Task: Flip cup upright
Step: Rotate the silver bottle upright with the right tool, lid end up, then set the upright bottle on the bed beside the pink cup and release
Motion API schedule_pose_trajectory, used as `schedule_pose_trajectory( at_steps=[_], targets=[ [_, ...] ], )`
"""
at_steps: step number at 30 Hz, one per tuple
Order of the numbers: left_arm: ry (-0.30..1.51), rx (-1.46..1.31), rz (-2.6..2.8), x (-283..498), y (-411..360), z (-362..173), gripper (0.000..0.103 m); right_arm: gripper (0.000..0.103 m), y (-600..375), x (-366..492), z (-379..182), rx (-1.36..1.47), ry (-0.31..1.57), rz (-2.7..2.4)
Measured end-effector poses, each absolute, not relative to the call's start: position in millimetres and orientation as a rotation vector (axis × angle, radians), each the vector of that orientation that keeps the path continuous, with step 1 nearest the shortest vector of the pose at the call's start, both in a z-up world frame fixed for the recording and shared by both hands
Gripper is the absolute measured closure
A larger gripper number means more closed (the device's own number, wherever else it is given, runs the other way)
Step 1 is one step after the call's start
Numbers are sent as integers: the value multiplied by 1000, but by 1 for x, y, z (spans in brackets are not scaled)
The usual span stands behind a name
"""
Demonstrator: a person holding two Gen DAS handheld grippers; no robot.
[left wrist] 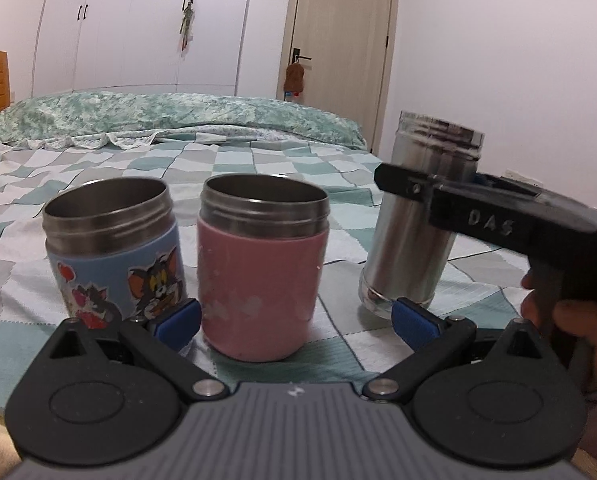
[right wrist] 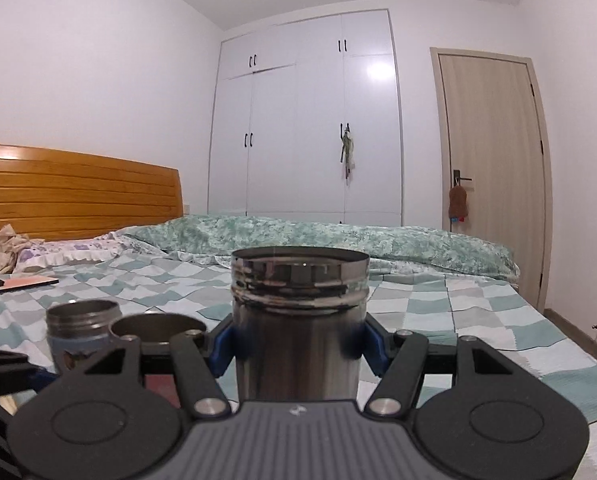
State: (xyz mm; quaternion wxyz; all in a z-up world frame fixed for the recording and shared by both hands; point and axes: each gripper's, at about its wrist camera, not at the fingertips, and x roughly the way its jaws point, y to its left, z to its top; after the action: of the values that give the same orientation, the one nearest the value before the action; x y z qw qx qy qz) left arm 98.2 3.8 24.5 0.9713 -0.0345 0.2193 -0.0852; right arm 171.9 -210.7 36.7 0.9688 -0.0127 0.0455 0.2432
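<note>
A tall bare steel cup [left wrist: 418, 216] stands upright, mouth up, on the checked bedspread [left wrist: 258, 160] at the right. My right gripper [right wrist: 298, 348] is shut on the steel cup [right wrist: 298, 320], its blue pads [right wrist: 222, 350] against both sides at mid height. A pink cup [left wrist: 260, 268] and a blue cartoon cup [left wrist: 116, 252] stand upright to its left. My left gripper [left wrist: 296, 322] is open and empty, its pads either side of the pink cup's base without touching it.
The blue cup [right wrist: 80, 328] and the pink cup's rim [right wrist: 156, 326] show low left in the right wrist view. A green duvet [right wrist: 338, 240], a wooden headboard [right wrist: 78, 196], a phone [right wrist: 22, 282], a wardrobe and a door lie beyond.
</note>
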Motion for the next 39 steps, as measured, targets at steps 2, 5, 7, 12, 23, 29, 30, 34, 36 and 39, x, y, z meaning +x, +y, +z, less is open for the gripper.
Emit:
schedule_pose_trajectory(
  at_steps=[2, 5, 7, 12, 23, 29, 30, 34, 36, 39],
  targets=[
    [439, -75, -166, 99, 5, 24, 0, 41, -208, 176, 30, -34, 82, 490],
    [434, -77, -159, 99, 5, 24, 0, 41, -205, 178, 17, -35, 94, 487],
    [431, -74, -156, 98, 5, 24, 0, 41, -205, 176, 8, -37, 83, 489],
    [426, -70, -151, 96, 5, 25, 0, 41, -204, 171, 5, -56, 58, 488],
    [346, -57, -118, 63, 3, 42, 0, 6, -225, 125, 29, 7, -12, 460],
    [234, -58, -79, 23, -2, 48, 0, 0, -239, 70, 39, 11, -50, 412],
    [210, -54, -67, 16, -4, 47, 0, 0, -243, 61, 37, 9, -46, 401],
    [140, -48, -46, -5, -8, 36, 0, 0, -254, 36, 22, -24, -17, 350],
    [118, -43, -30, -11, -10, 27, 0, 0, -259, 30, 13, -27, 11, 325],
    [89, -49, 14, -15, -9, 16, 0, 0, -265, 23, 0, -32, 28, 295]
  ],
)
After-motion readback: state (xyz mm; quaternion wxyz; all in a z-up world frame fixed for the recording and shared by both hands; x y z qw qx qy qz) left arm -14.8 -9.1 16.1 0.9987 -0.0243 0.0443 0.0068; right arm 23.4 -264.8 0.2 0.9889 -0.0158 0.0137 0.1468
